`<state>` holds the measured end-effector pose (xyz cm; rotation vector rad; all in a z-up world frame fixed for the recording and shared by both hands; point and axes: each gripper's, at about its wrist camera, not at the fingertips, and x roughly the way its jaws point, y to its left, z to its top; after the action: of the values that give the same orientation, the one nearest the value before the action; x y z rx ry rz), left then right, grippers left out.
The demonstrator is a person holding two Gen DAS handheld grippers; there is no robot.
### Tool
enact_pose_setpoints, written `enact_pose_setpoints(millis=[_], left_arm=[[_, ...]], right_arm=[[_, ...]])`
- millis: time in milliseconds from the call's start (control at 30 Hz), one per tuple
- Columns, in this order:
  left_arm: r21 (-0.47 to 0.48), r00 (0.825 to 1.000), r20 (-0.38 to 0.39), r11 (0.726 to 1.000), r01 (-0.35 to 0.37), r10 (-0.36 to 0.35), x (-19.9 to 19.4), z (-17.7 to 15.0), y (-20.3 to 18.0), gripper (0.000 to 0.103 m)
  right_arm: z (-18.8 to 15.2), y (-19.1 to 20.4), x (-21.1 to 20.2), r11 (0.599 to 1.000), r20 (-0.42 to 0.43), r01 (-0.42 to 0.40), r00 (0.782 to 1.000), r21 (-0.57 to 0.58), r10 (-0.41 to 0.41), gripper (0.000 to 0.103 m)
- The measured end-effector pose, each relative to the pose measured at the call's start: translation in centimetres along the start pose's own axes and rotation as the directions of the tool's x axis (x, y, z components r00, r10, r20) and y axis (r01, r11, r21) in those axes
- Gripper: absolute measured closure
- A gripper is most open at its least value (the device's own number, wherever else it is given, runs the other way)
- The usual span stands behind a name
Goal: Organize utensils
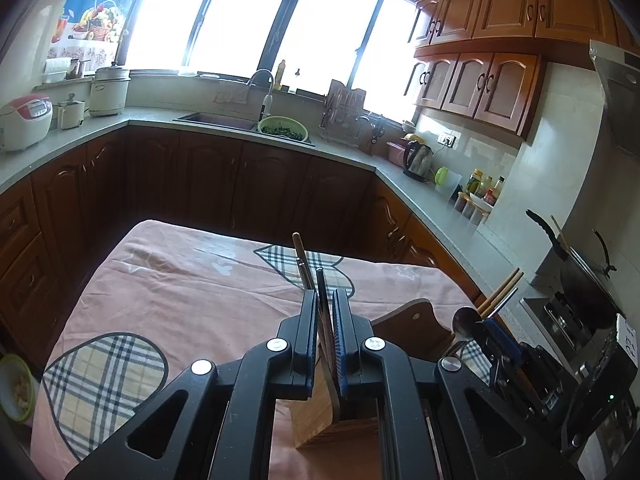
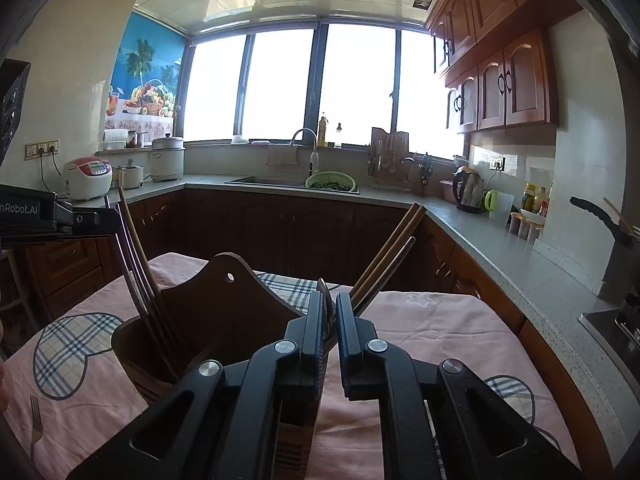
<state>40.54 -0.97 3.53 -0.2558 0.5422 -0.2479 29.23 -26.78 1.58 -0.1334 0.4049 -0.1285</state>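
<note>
My left gripper point(image 1: 325, 300) is shut on a bundle of utensils point(image 1: 322, 300) with dark handles and a wooden stick, held upright over a light bamboo block holder point(image 1: 316, 412). My right gripper point(image 2: 329, 308) is shut on a metal spoon point(image 2: 326, 300) together with wooden chopsticks point(image 2: 390, 256) that slant up to the right. It also shows at the right of the left wrist view point(image 1: 496, 336). A dark brown wooden caddy point(image 2: 208, 300) stands left of the right gripper, with chopsticks point(image 2: 136, 268) leaning in it. A fork point(image 2: 35, 420) lies on the pink tablecloth.
The table carries a pink cloth point(image 1: 180, 280) with plaid hearts. A grey counter point(image 1: 420, 184) wraps around with a sink point(image 1: 218, 120), a green colander point(image 1: 283, 128), a kettle point(image 1: 418, 158), bottles and rice cookers. A stove with a pan point(image 1: 580, 280) is at the right.
</note>
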Motion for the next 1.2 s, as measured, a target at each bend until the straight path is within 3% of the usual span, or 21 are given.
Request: enact_pose_setpoints(millis=[67, 267, 333, 400, 467, 600, 833, 1200], left_arm=[[-0.007, 1.0, -0.001, 1.0, -0.002, 0.002, -0.1, 0.0, 0.0, 0.082], [-0.023, 1.0, 0.019, 1.0, 0.019, -0.019, -2.2, -0.1, -0.1, 0.077], [-0.031, 0.999, 0.035, 0.999, 0.023, -0.022, -3.5, -0.3, 0.0, 0.06], [-0.045, 0.998, 0.064, 0.999, 0.012, -0.009, -5.2, -0.8, 0.4, 0.03], [-0.068, 0.996, 0.085, 0.998, -0.015, 0.021, -6.7, -1.6, 1.0, 0.015], [-0.103, 0.997, 0.066, 0.994, -0.024, 0.031, -8.7, -3.4, 2.0, 0.009], [-0.151, 0.999, -0.004, 0.988, -0.043, 0.043, -11.3, -6.4, 2.8, 0.008], [-0.133, 0.997, -0.033, 0.989, -0.068, 0.064, -15.6, -7.2, 2.0, 0.008]], right_arm=[[0.1, -0.2, -0.1, 1.0, -0.001, -0.004, 1.0, 0.009, 0.004, 0.079], [0.8, -0.4, -1.8, 0.999, 0.028, -0.009, 1.0, 0.037, 0.008, 0.056], [1.1, -0.7, -2.7, 0.998, 0.044, -0.014, 0.999, 0.057, 0.011, 0.048], [1.4, -1.2, -3.7, 0.997, 0.063, -0.01, 0.998, 0.08, 0.005, 0.03], [1.3, -1.8, -4.7, 0.993, 0.08, -0.009, 0.997, 0.114, -0.001, 0.009], [0.7, -2.8, -6.0, 0.982, 0.062, -0.032, 0.998, 0.186, 0.021, 0.002], [-0.9, -2.8, -7.8, 0.958, 0.006, -0.105, 0.994, 0.266, 0.107, 0.001], [-1.5, -2.3, -12.3, 0.94, 0.006, -0.154, 0.987, 0.305, 0.159, 0.0]])
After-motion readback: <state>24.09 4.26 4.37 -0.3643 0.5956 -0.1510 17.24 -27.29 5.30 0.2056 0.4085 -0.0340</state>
